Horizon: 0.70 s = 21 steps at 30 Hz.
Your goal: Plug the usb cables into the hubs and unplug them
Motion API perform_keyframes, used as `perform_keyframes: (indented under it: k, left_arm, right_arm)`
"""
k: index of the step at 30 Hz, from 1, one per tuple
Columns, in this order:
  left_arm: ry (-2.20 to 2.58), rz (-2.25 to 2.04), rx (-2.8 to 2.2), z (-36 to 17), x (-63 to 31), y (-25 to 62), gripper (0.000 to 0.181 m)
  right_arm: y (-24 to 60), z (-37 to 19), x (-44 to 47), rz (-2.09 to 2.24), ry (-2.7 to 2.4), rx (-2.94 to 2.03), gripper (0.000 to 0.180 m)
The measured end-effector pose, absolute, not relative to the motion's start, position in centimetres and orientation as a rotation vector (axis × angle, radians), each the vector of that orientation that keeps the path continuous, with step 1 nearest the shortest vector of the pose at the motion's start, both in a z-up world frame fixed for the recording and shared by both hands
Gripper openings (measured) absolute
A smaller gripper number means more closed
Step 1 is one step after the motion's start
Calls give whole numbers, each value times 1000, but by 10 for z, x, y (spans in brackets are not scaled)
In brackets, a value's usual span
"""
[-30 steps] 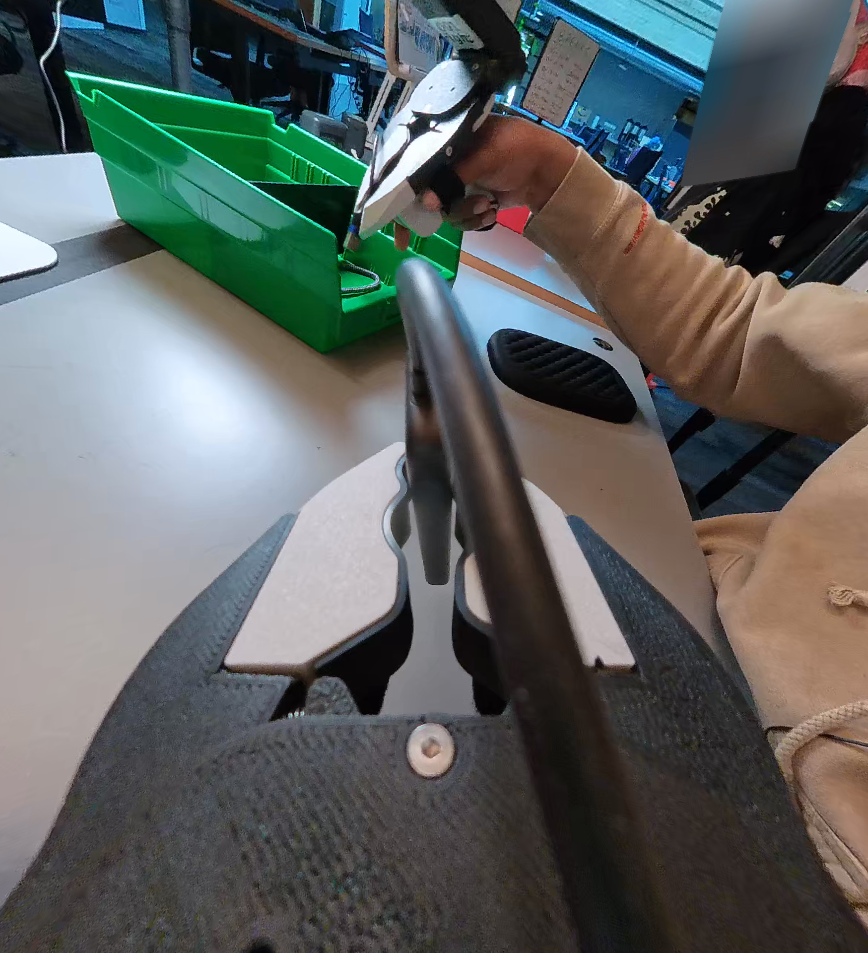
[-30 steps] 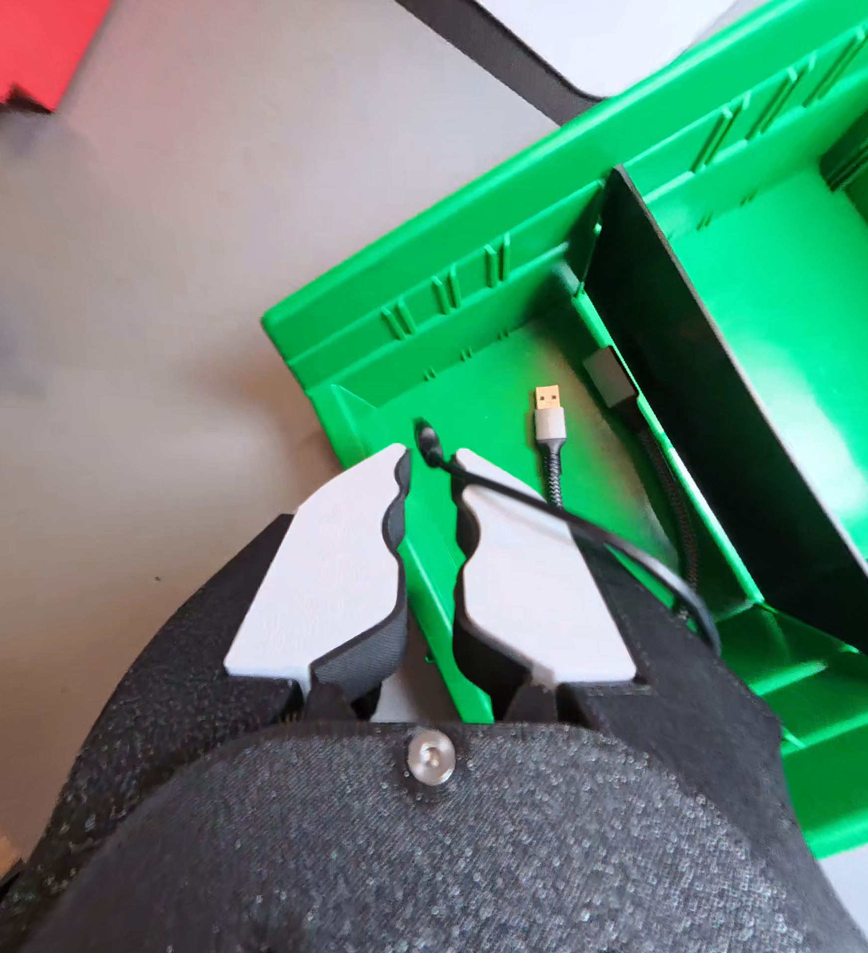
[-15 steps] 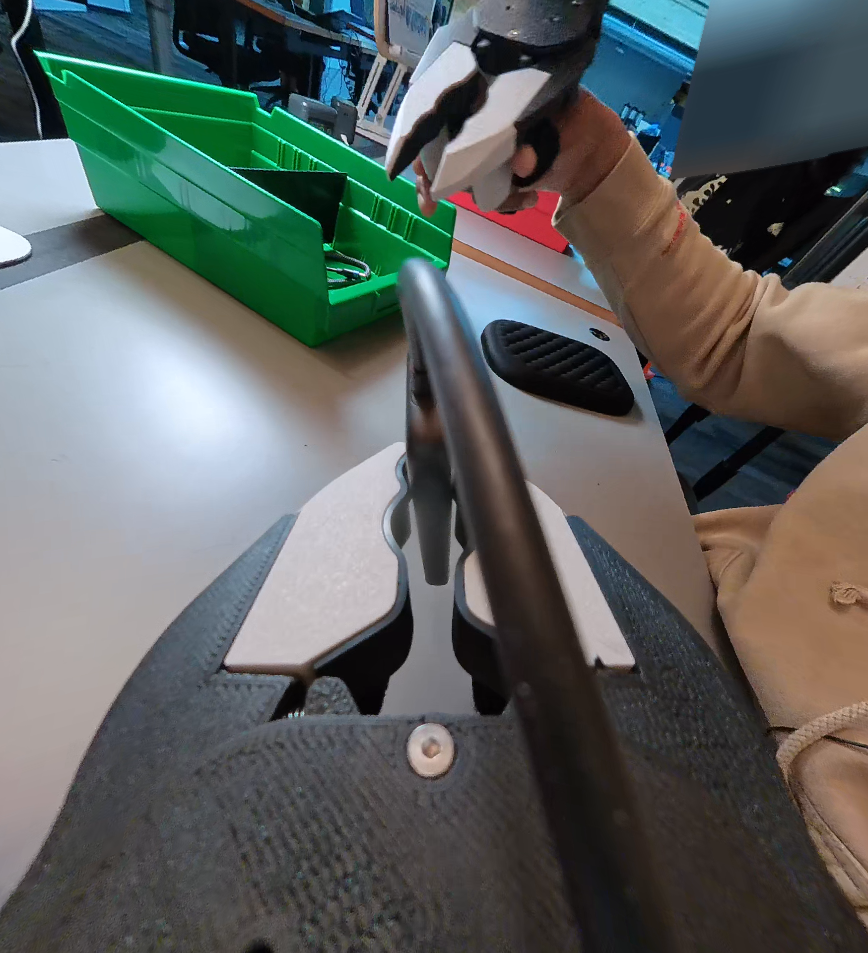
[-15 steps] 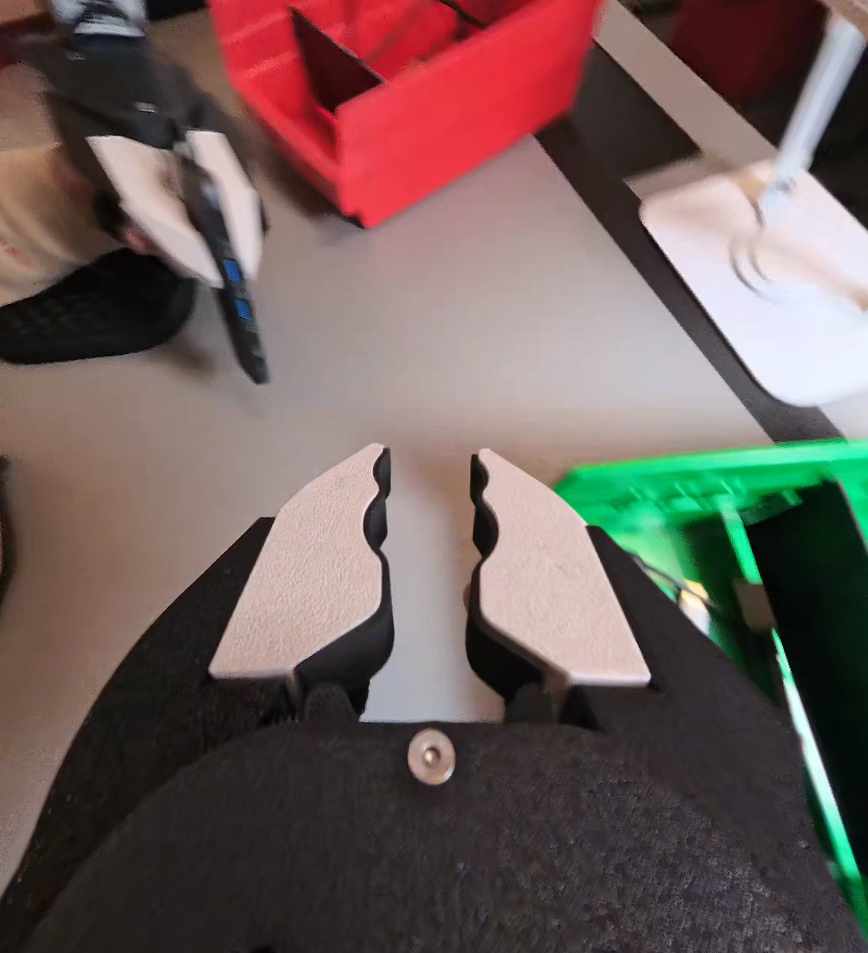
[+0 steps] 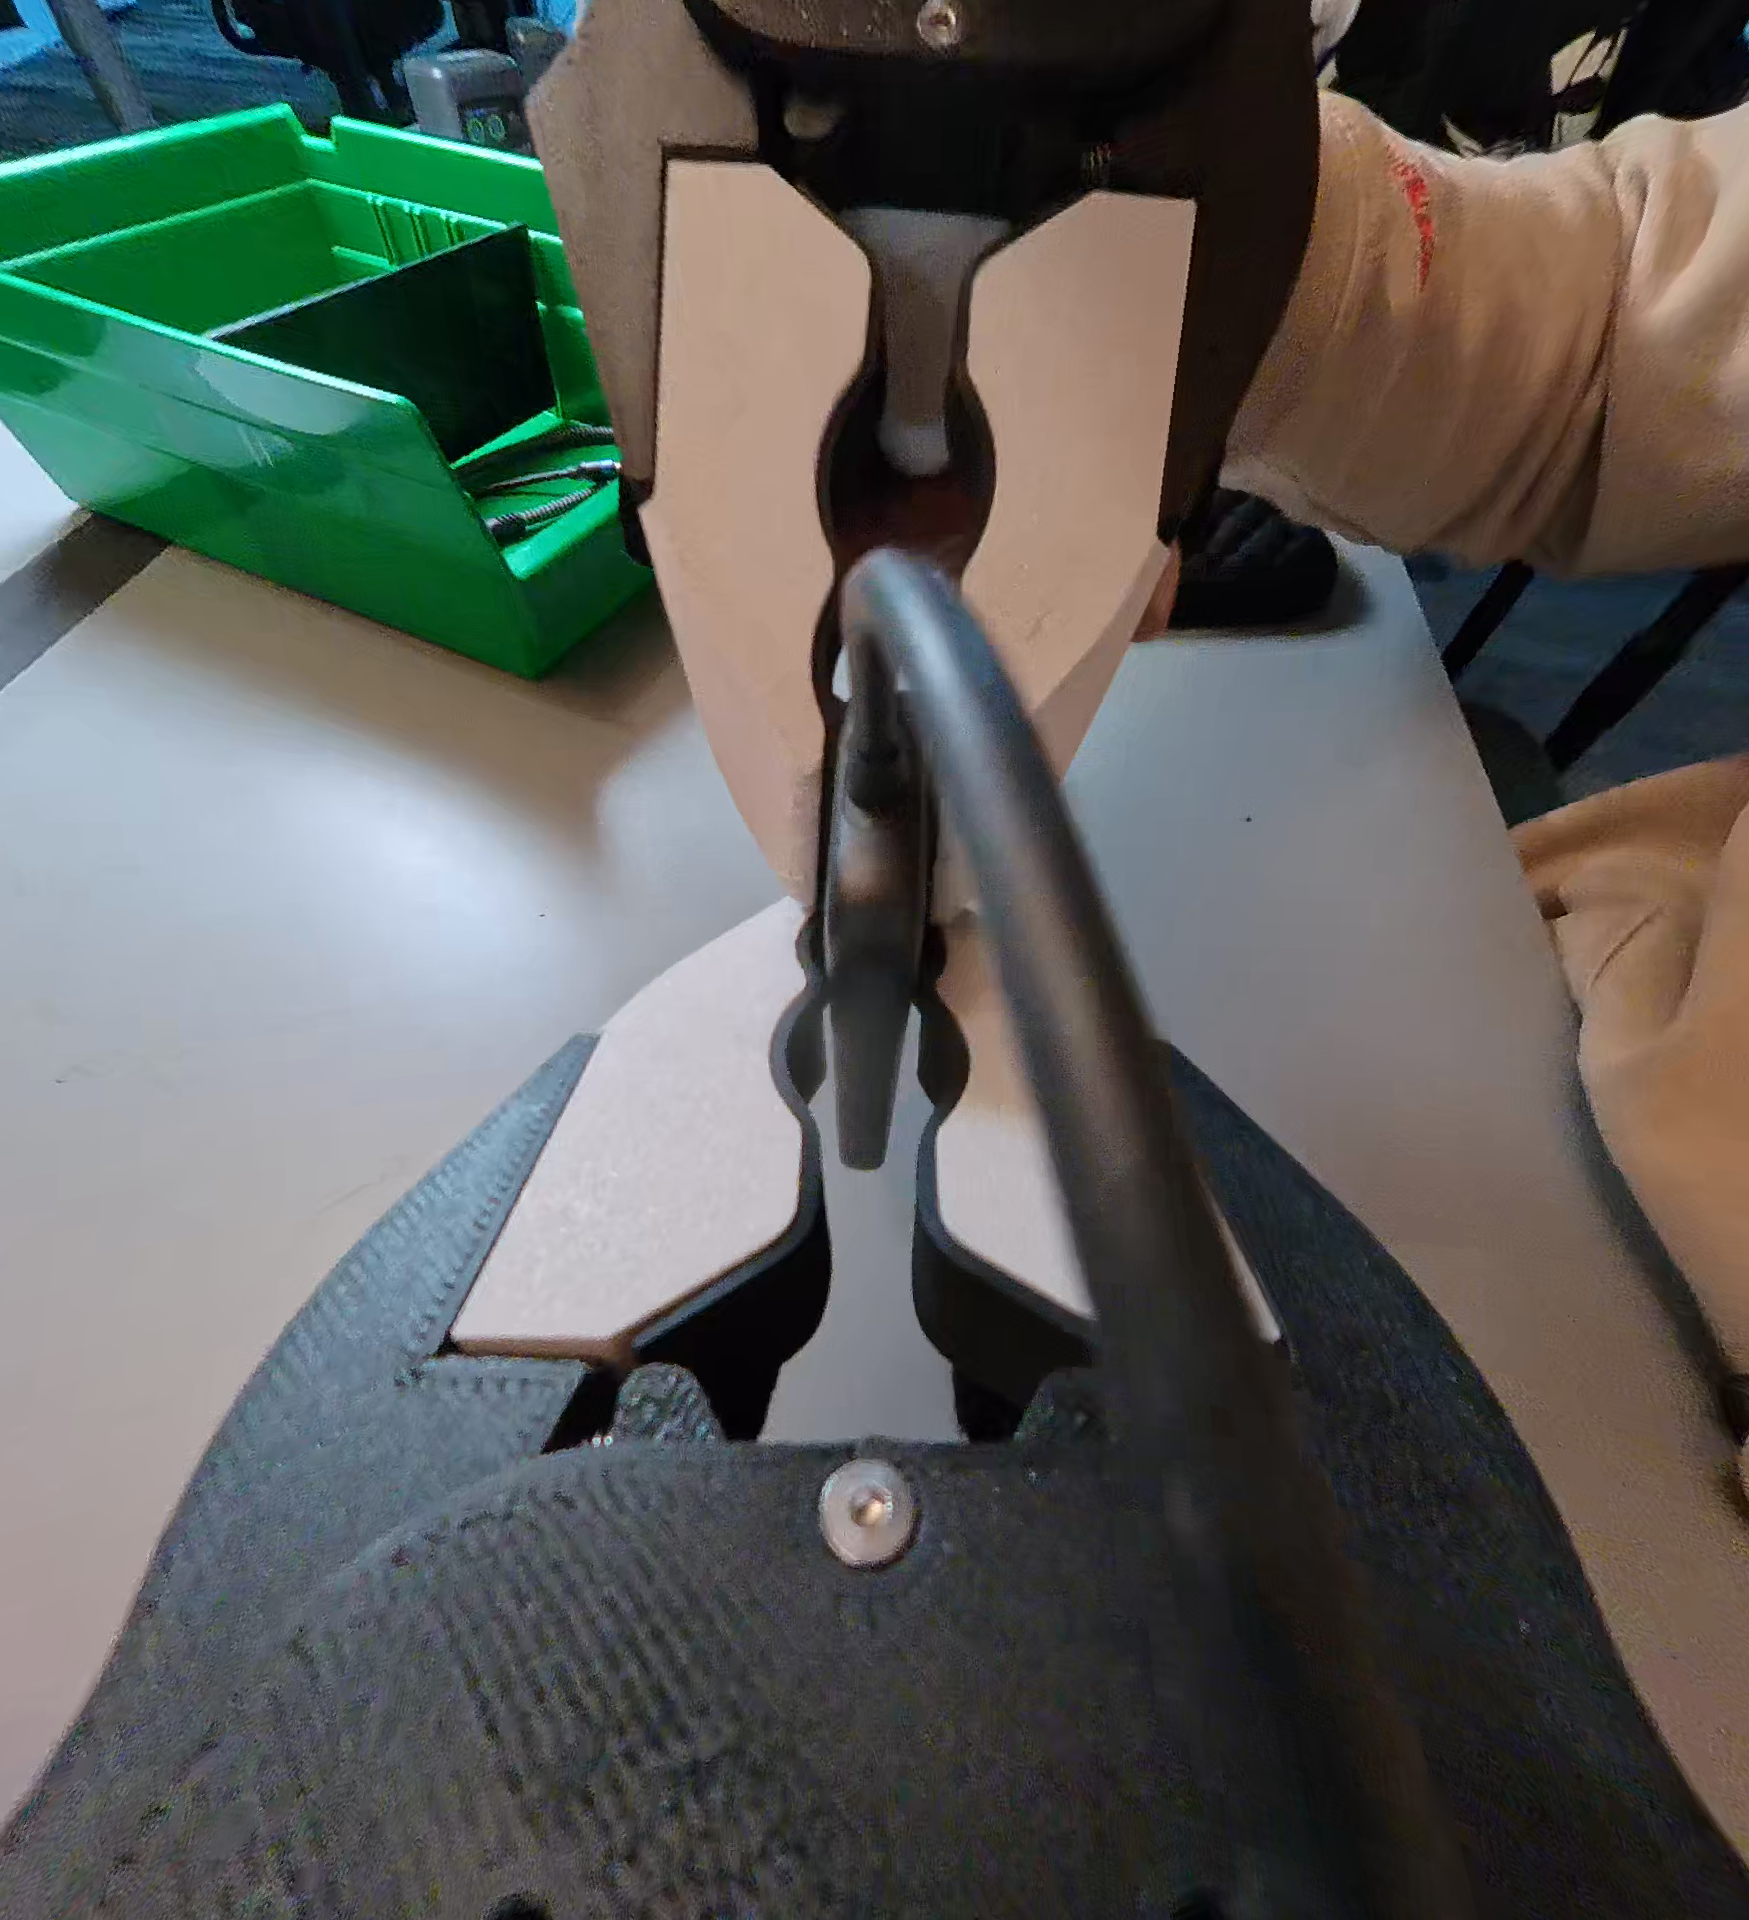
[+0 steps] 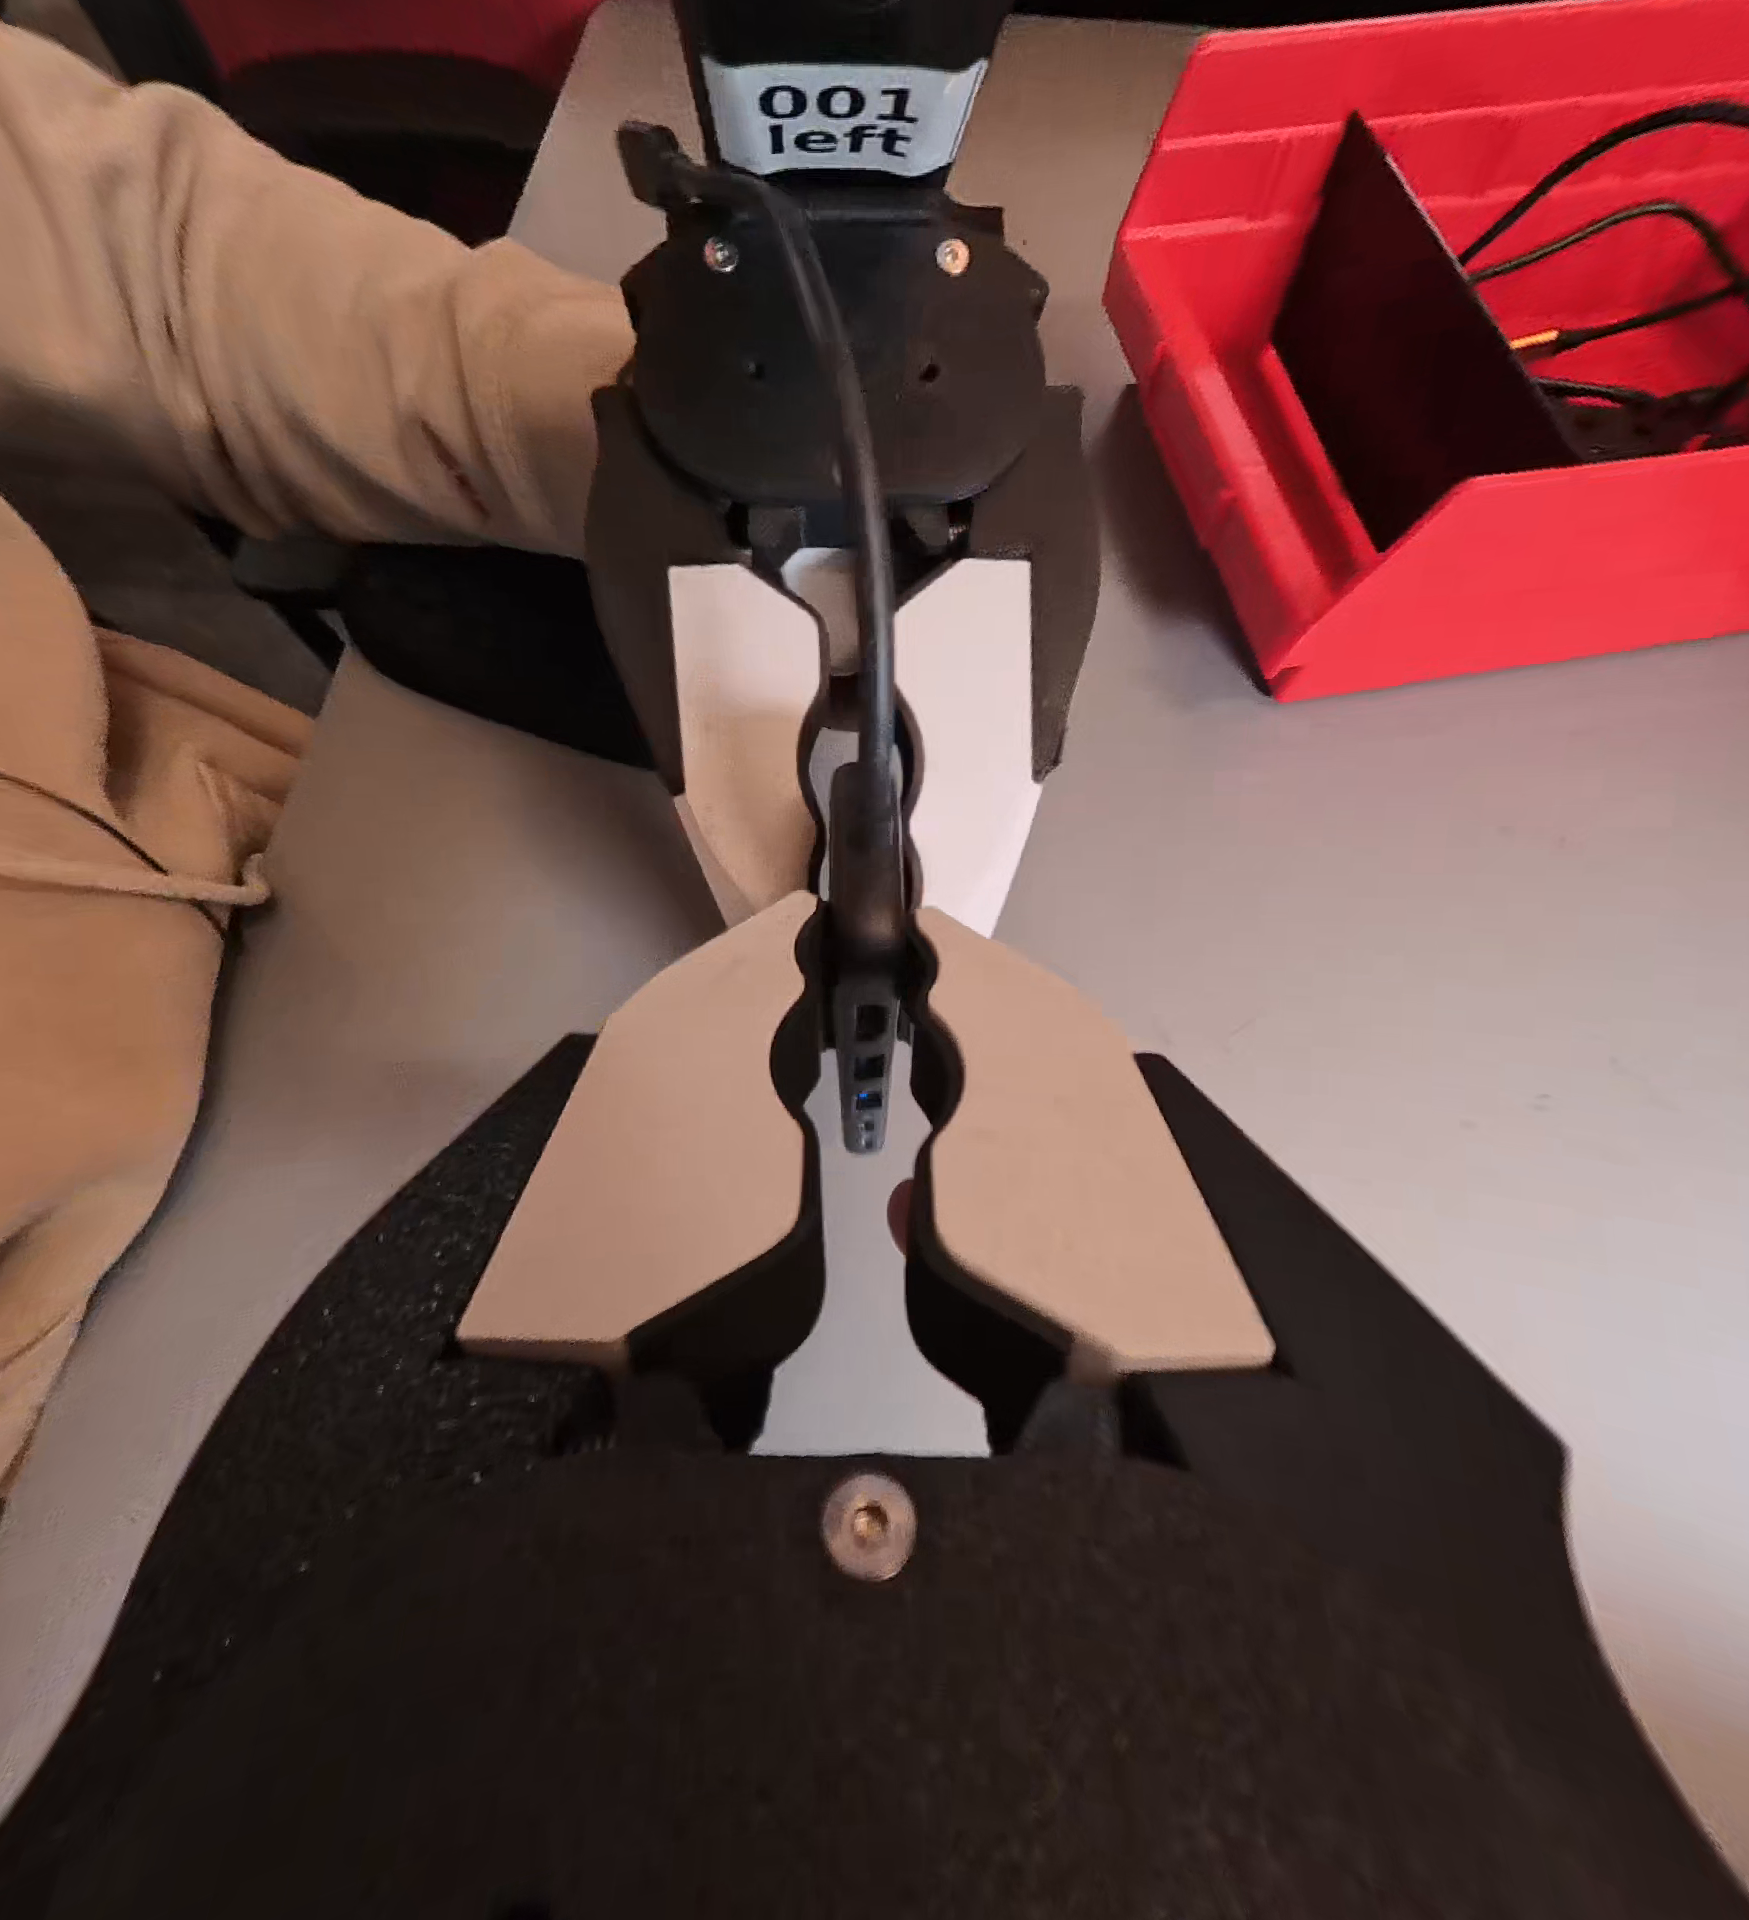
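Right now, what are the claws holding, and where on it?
The left claw pinches the dark USB hub at its cable end. The right claw is closing around the hub's middle; whether it grips yet cannot be told.

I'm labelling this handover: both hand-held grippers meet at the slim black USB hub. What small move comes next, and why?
Probably open the left hand-held gripper. It and the right hand-held gripper both seem to pinch the slim black USB hub from opposite ends, so the right one could take it over alone.
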State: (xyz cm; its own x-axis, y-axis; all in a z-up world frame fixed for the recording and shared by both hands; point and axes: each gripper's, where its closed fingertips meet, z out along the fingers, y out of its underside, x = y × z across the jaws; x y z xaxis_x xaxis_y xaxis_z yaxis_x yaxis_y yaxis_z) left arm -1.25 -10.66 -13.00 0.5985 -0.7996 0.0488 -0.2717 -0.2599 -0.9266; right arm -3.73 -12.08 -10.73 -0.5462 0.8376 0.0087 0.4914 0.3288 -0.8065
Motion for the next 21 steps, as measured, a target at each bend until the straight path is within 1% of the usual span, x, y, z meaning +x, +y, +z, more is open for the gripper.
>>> perform_keyframes:
  k: [2,4,5,7,9,11,13,18,21]
  left_arm:
    - [845,-683,-1757,-120,-11,-107,15]
    - [808,-644,-1729,-113,-18,-104,31]
    - [804,-601,-1737,-114,-22,-101,37]
    - [792,-507,-1780,-122,-30,-93,43]
    - [804,-389,-1884,-141,-36,-84,48]
    - [802,-194,-2005,-166,-51,-73,41]
    - [789,-133,-2045,-176,-58,-70,38]
    - [684,-203,-2042,-171,-69,-65,37]
    - [601,-273,-1994,-158,-76,-64,37]
  right_arm:
    - [-121,-98,-30,1117,-2172,-1156,12]
    - [-115,-81,-19,1125,-2138,-1155,12]
    - [-109,-73,-14,1103,-2119,-1157,12]
    - [-99,-55,-1,1054,-2098,-1148,12]
    - [-96,-35,10,1027,-2087,-1139,12]
    - [-92,-19,18,960,-2080,-1124,12]
    - [-89,-4,24,925,-2061,-1106,12]
    - [-72,28,32,844,-1967,-1082,12]
    - [-42,45,38,785,-1883,-1128,12]
